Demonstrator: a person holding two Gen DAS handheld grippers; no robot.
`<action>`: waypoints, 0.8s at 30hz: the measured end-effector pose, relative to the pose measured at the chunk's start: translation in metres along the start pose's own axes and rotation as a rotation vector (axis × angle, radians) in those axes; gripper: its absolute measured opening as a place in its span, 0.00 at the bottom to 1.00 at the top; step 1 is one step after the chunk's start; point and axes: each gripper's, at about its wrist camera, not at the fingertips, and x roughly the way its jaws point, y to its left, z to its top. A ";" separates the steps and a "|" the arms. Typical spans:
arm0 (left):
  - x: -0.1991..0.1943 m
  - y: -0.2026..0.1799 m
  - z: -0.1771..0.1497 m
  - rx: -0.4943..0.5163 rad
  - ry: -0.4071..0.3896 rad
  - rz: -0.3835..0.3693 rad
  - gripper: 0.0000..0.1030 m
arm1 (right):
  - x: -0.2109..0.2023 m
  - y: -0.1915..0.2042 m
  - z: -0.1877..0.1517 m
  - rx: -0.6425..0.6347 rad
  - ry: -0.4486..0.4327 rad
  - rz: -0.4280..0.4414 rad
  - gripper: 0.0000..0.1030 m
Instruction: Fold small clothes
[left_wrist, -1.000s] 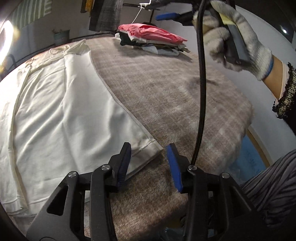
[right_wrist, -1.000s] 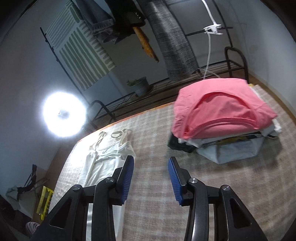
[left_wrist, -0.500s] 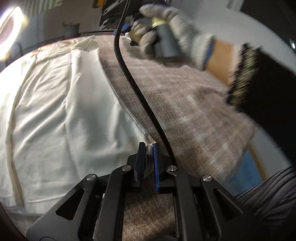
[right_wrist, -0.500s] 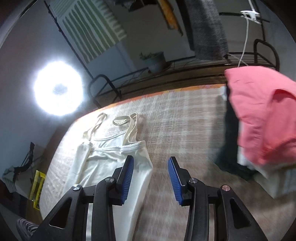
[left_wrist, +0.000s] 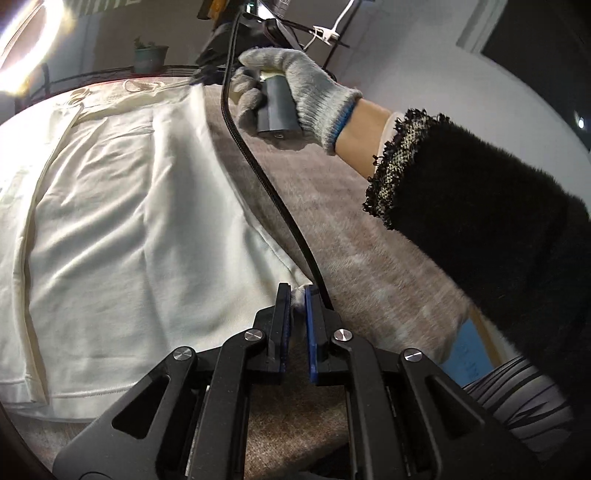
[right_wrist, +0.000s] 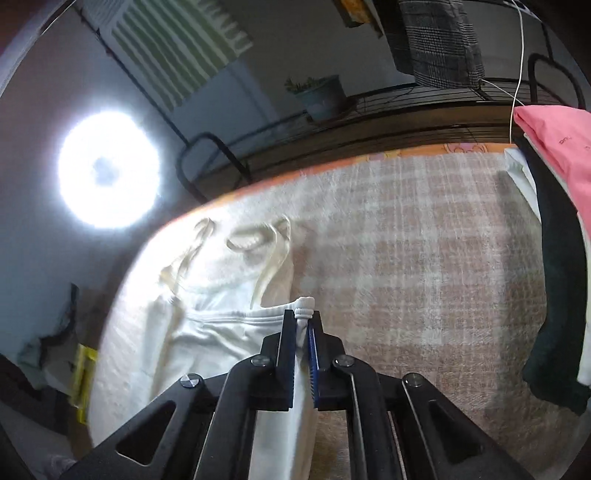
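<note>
Between each hand-held gripper's (left_wrist: 298, 295) (right_wrist: 303, 318) pads, camisole (left_wrist: 122, 229) corners vanish.

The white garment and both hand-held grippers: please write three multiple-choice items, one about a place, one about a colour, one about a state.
1. Where does the left hand-held gripper grip the white garment?
A. a strap
B. a bottom hem corner
C. the middle

2. What colour is the top piece of the folded pile?
A. pink
B. green
C. yellow

3. How does the right hand-held gripper stand?
A. open above the blanket
B. shut on nothing
C. shut on the garment's edge

Answers: B, the hem corner sits between its pads; A, pink cloth lies uppermost; C, white fabric bunches between its pads.
</note>
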 end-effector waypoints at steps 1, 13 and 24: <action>0.000 0.001 0.000 -0.002 0.001 0.001 0.05 | 0.000 0.000 0.001 -0.004 0.001 -0.031 0.03; -0.035 0.040 -0.005 -0.126 -0.041 -0.028 0.05 | 0.008 0.032 0.016 0.007 0.046 -0.147 0.03; -0.072 0.083 -0.022 -0.252 -0.079 -0.005 0.05 | 0.034 0.111 0.016 -0.127 0.073 -0.190 0.03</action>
